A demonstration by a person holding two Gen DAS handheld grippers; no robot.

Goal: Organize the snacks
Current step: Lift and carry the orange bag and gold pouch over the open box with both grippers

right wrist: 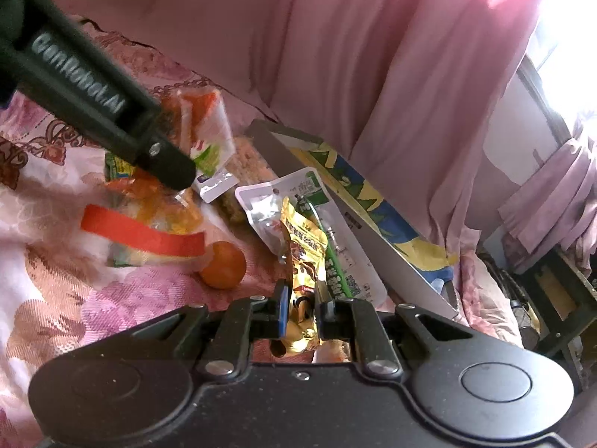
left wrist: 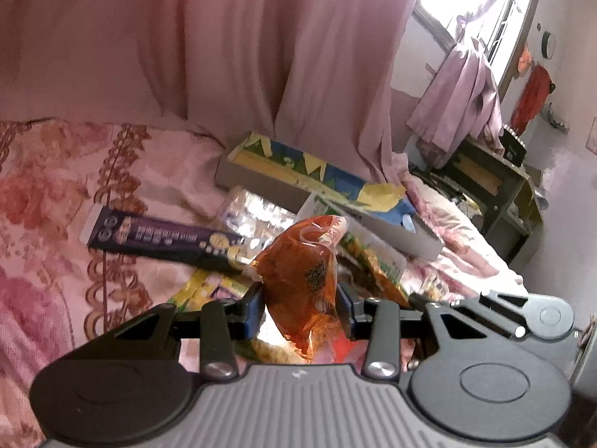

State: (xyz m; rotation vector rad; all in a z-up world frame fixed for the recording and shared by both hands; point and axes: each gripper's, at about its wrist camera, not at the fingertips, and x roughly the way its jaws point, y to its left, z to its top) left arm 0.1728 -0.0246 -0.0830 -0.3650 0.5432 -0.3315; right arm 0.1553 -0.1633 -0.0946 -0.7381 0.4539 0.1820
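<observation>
Orange crinkly snack packet (left wrist: pixel 302 283) is sitting pinched between the left gripper (left wrist: pixel 302 308) jaws, lifted above the pile on the floral bed (left wrist: pixel 48 201). The right gripper (right wrist: pixel 302 308) is clamping its jaws on a gold snack pouch (right wrist: pixel 304 257), near the long cardboard box (right wrist: pixel 335 194) on the right. An orange fruit (right wrist: pixel 224 265) is lying just left of that pouch, with more packets scattered farther left.
</observation>
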